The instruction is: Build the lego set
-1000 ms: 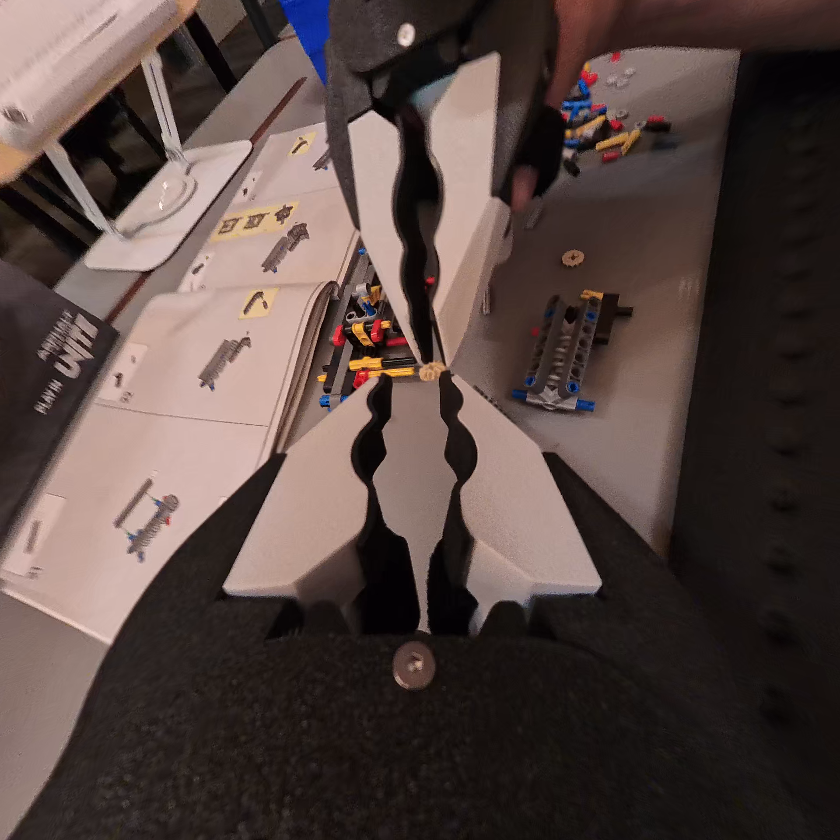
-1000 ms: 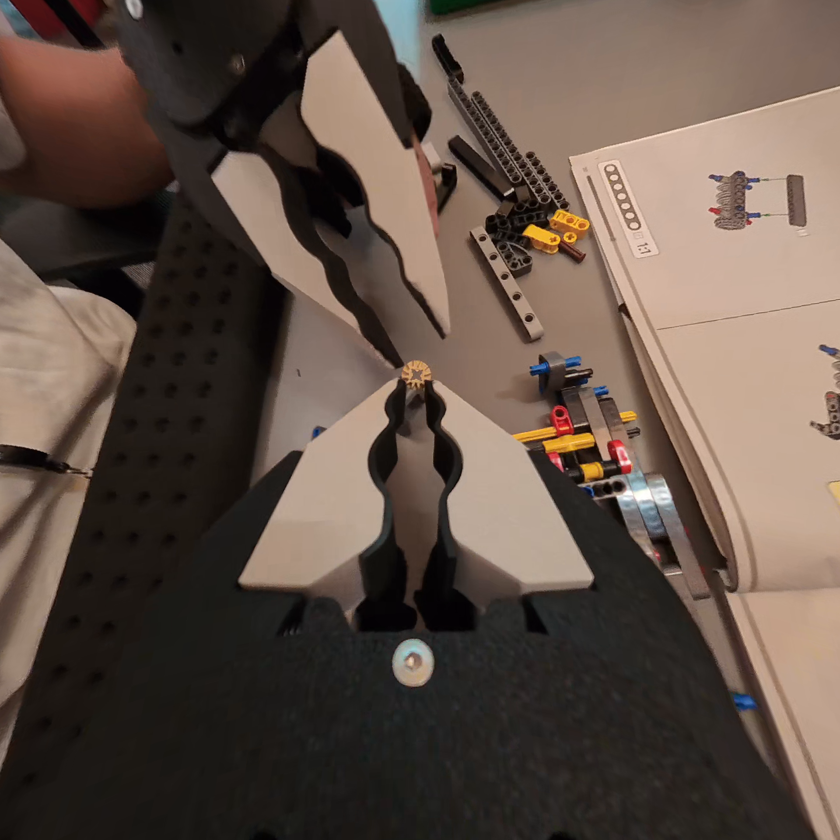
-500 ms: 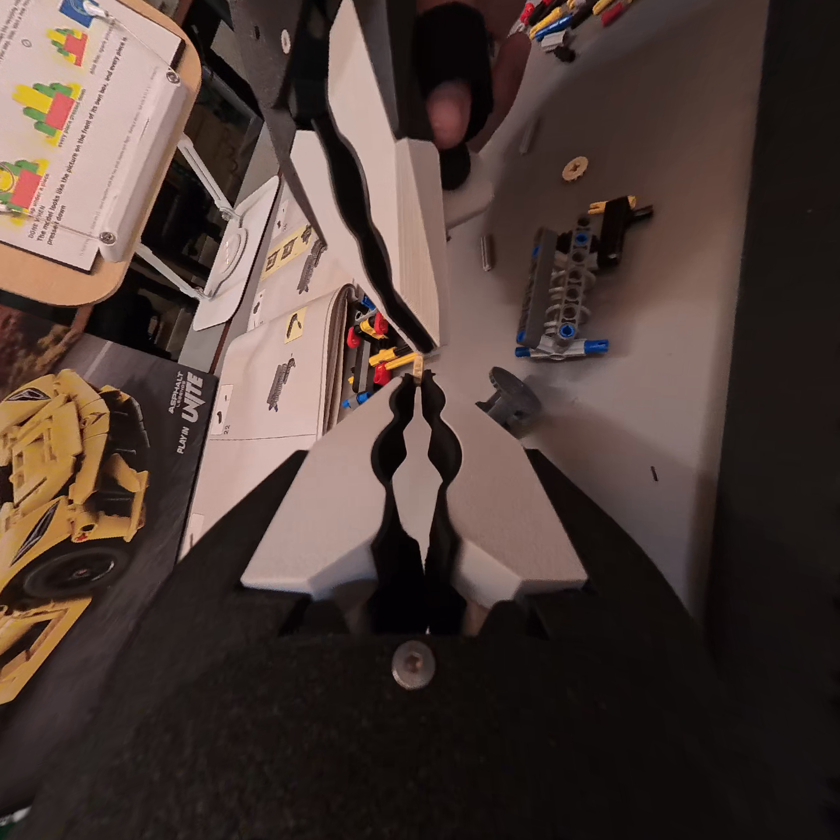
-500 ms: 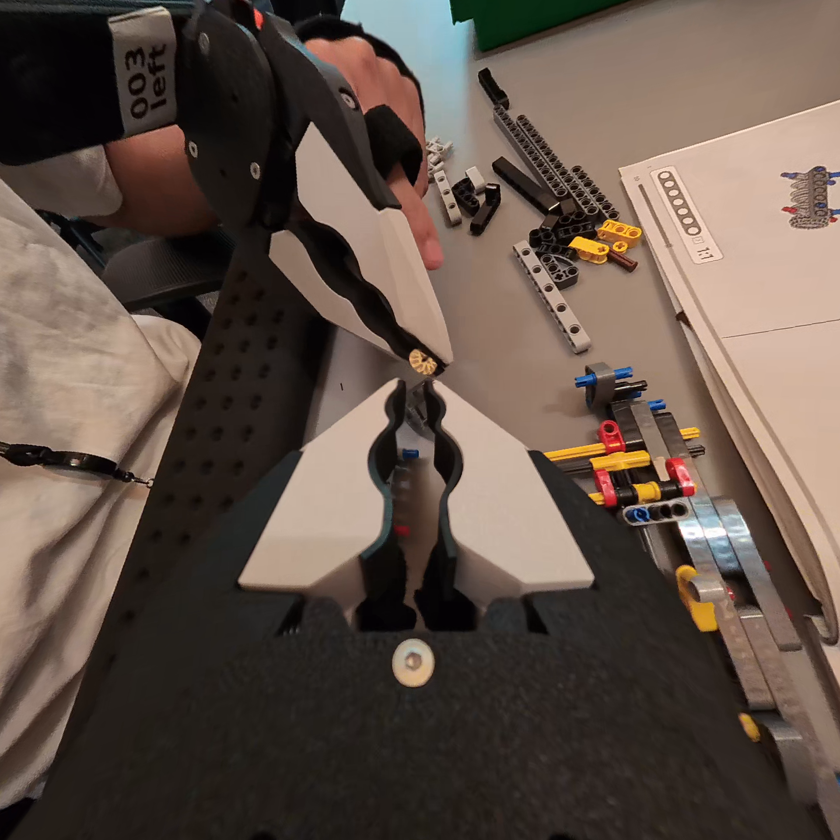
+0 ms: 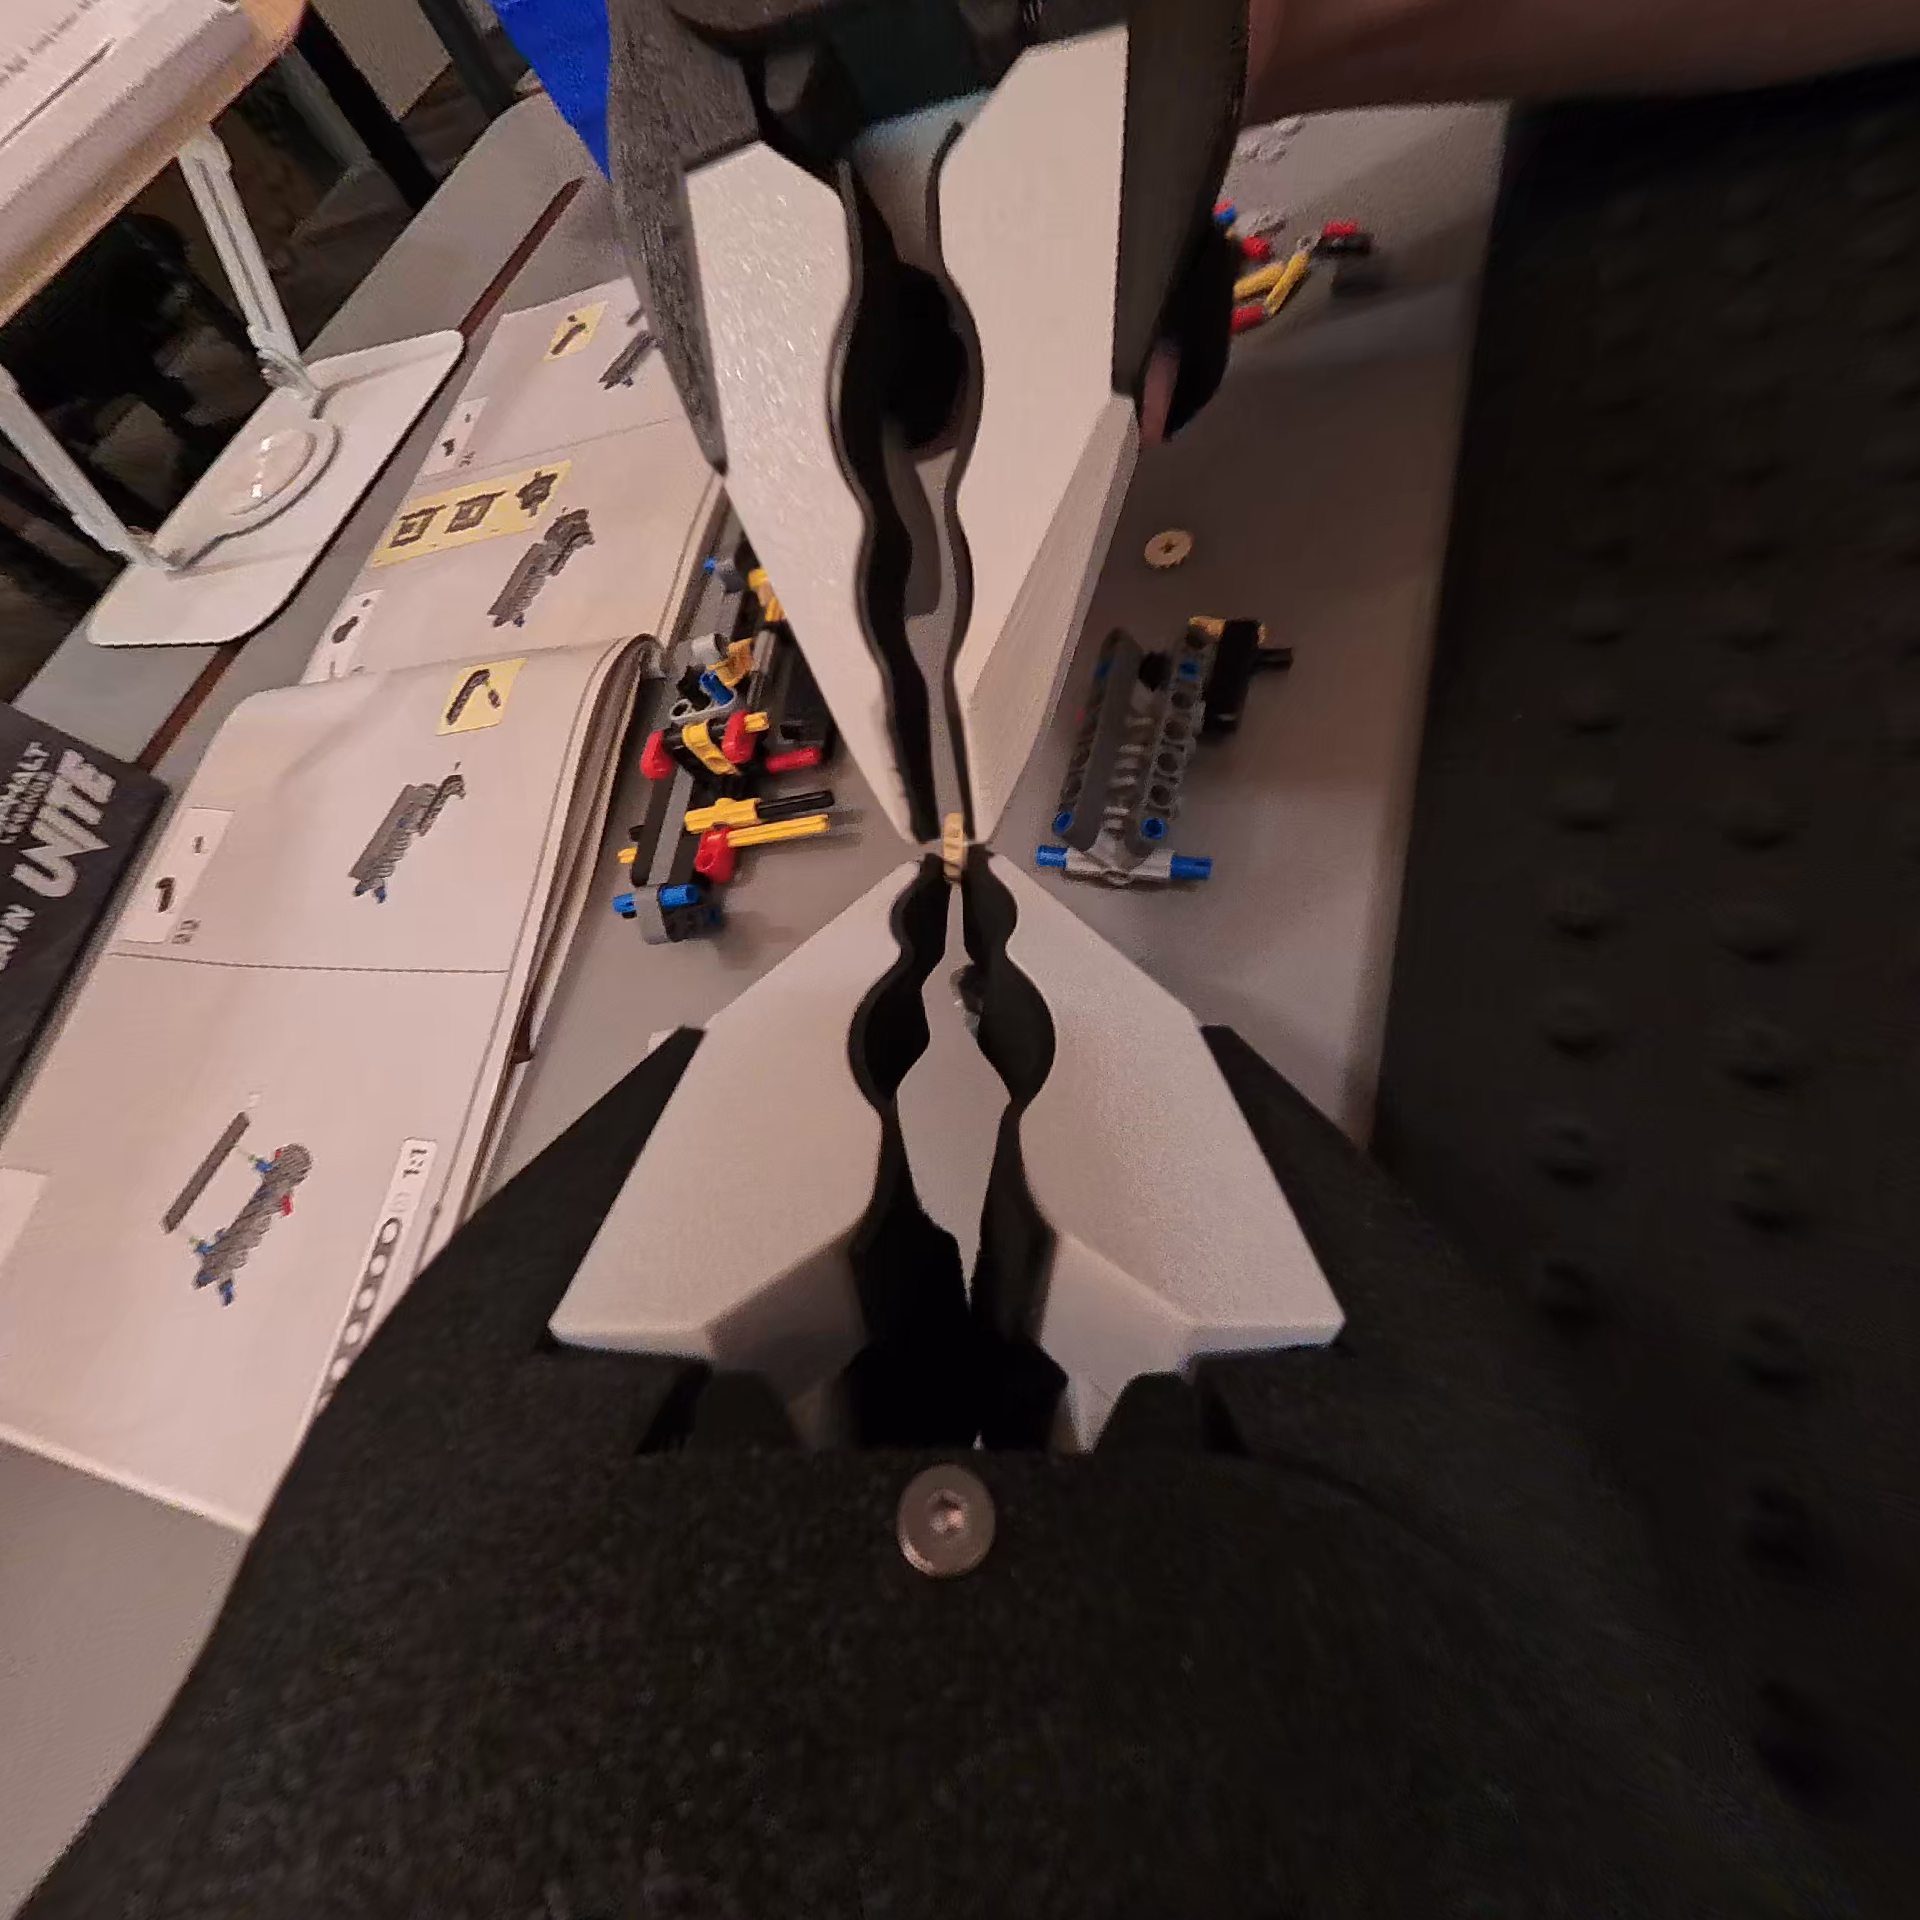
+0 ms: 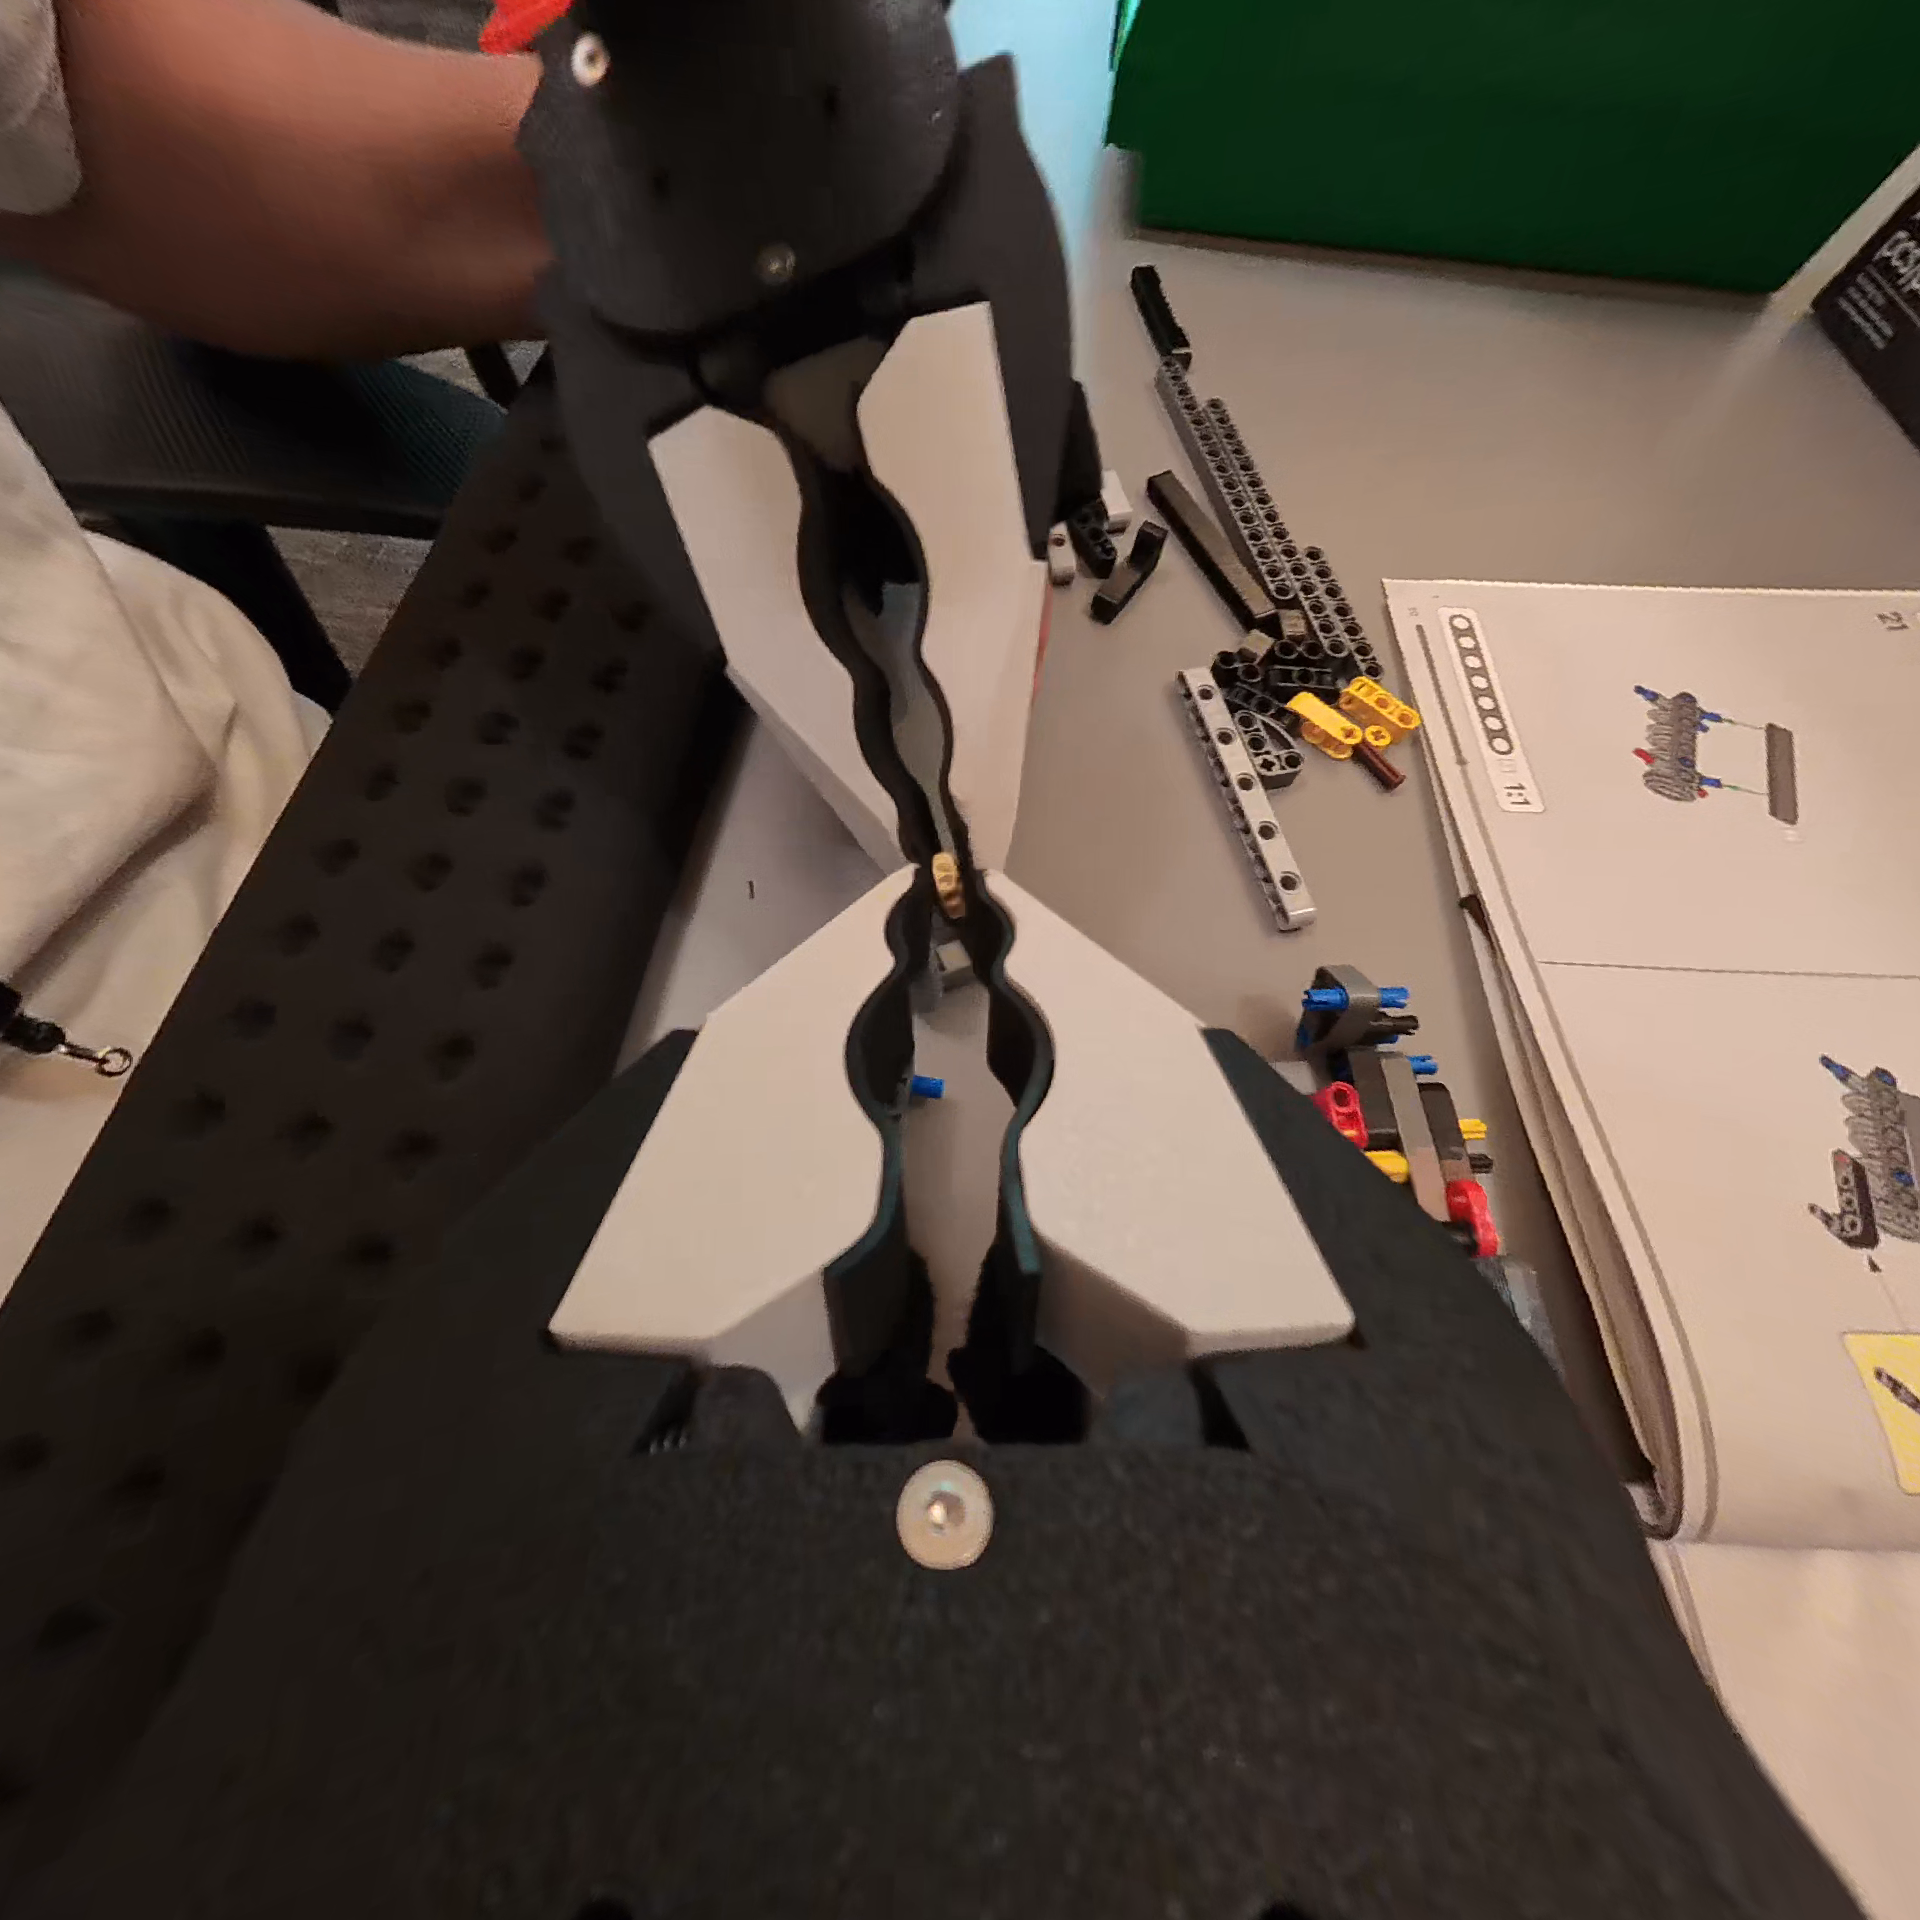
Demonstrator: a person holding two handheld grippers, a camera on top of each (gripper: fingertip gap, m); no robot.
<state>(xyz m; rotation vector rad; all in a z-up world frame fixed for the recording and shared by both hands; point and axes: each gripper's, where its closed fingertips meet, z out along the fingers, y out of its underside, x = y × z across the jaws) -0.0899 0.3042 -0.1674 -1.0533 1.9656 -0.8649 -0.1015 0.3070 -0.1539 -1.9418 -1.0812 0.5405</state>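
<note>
Two grippers meet tip to tip above the grey table [image 5: 1299,987], near its front edge. A small tan gear [image 5: 954,844] sits right at the meeting point. In the right wrist view the tan gear [image 6: 947,883] lies between the tips of both tools.

Left gripper [image 5: 940,883]: jaws nearly together at the tips, gear at them. Right gripper [image 6: 951,904]: jaws likewise drawn in at the tips, and it also shows in the left wrist view [image 5: 940,810]. Which tool actually clamps the gear cannot be told; likely a handover in the air.

Handling, as a judgement: the gear is tiny, hard plastic, very light, stiff and not fragile. It looks slippery, with toothed edges that may twist out of a pinch. Best hold seems to be across the flat faces, at the very tips.

Counts:
- one gear held, one more tan round piece [image 5: 1169,545] lying on the table farther back
- one grey beam assembly with blue pins [image 5: 1138,764] near the front edge
- one larger black, yellow and red assembly [image 5: 727,790] beside the booklet
- one open instruction booklet [image 5: 343,831] along the left edge
- one loose pile of beams [image 6: 1268,665] toward the far edge, pieces too many to count
</note>
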